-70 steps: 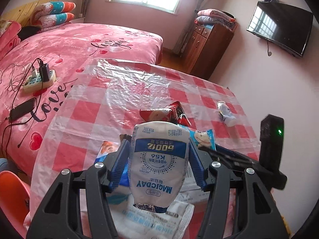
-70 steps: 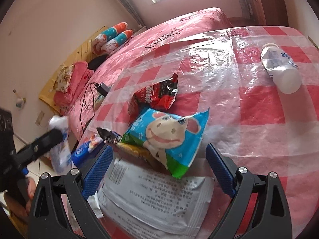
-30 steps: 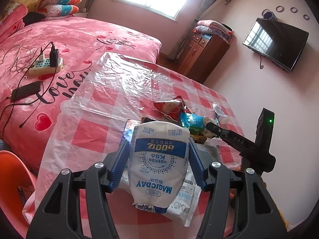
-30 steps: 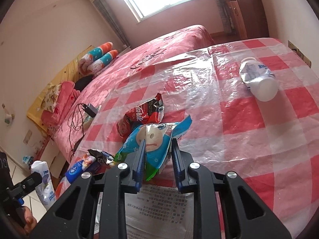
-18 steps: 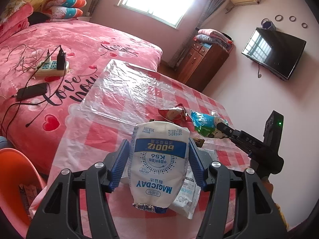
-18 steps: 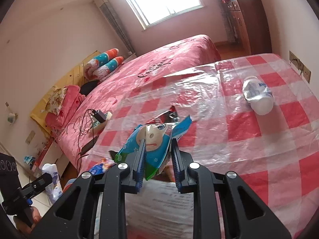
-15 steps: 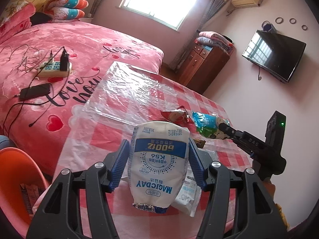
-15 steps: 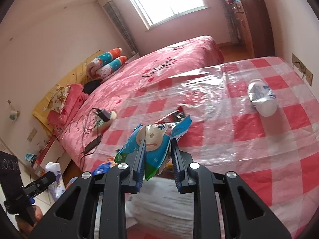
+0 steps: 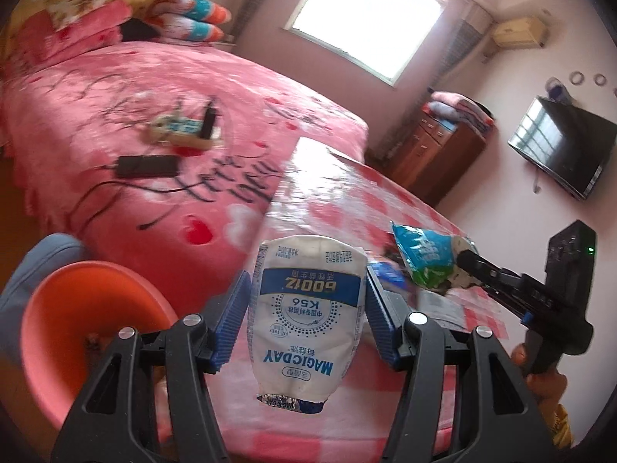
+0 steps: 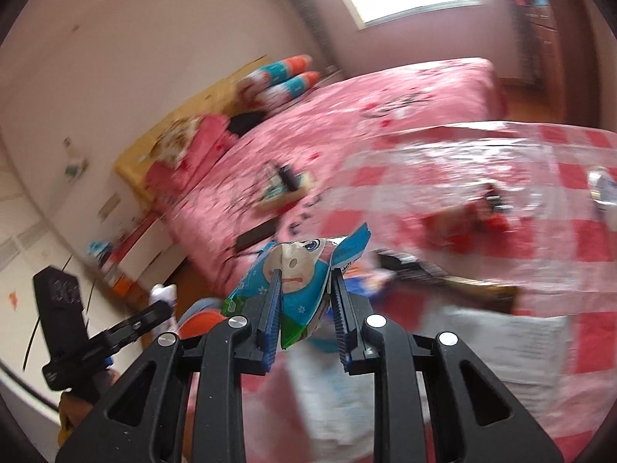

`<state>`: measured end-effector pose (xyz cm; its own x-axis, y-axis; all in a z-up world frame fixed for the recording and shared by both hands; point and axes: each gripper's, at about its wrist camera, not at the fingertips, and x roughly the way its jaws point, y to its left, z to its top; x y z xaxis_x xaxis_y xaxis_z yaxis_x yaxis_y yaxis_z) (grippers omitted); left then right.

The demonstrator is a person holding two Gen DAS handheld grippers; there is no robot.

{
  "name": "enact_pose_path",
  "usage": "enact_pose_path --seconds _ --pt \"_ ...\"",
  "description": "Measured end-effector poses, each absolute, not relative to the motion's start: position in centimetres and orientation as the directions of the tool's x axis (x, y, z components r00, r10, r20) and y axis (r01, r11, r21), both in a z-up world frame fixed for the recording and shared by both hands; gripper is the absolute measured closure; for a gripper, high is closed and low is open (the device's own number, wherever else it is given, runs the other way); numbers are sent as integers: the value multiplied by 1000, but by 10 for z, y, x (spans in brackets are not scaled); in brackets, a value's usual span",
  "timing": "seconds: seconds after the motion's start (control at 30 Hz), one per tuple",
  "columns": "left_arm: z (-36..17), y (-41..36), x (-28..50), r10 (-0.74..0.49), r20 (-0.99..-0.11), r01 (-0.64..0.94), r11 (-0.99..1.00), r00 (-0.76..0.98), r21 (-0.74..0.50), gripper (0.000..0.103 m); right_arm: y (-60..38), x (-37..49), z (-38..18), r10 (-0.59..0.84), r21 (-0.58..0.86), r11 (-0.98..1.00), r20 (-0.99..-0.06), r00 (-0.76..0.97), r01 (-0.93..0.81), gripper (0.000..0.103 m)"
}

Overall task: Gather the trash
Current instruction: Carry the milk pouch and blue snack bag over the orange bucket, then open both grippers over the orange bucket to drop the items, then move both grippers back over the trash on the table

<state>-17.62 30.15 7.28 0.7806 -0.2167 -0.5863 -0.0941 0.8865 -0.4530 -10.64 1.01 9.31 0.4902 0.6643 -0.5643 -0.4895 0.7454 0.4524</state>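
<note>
My left gripper is shut on a white and blue MAGICDAY milk pouch, held upright above the near edge of the checked table. An orange bin stands low at the left, beside the table. My right gripper is shut on a crumpled blue and green snack wrapper with a cartoon face. In the left wrist view that wrapper hangs from the right gripper to the right of the pouch. The left gripper shows at the lower left of the right wrist view.
On the table lie a red snack bag, a plastic bottle, a white flat packet and other wrappers. A pink bed with a power strip and phone lies behind. A dresser and wall TV stand at the right.
Both grippers have swung left, away from the table's middle, still holding their loads. The orange bin has grown larger in the left wrist view. The right gripper has risen.
</note>
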Motion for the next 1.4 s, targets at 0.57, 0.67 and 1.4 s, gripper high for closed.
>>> enact_pose_path --seconds 0.57,0.67,1.4 --pt "22 410 -232 -21 -680 -381 815 733 -436 43 185 -156 70 723 375 572 -651 232 -729 76" --pt "9 422 -234 1 -707 -433 791 707 -432 37 204 -160 61 713 357 564 -665 222 -744 56" --pt "17 390 -233 101 -642 -412 838 760 -357 18 92 -149 59 675 336 705 -586 448 -625 14"
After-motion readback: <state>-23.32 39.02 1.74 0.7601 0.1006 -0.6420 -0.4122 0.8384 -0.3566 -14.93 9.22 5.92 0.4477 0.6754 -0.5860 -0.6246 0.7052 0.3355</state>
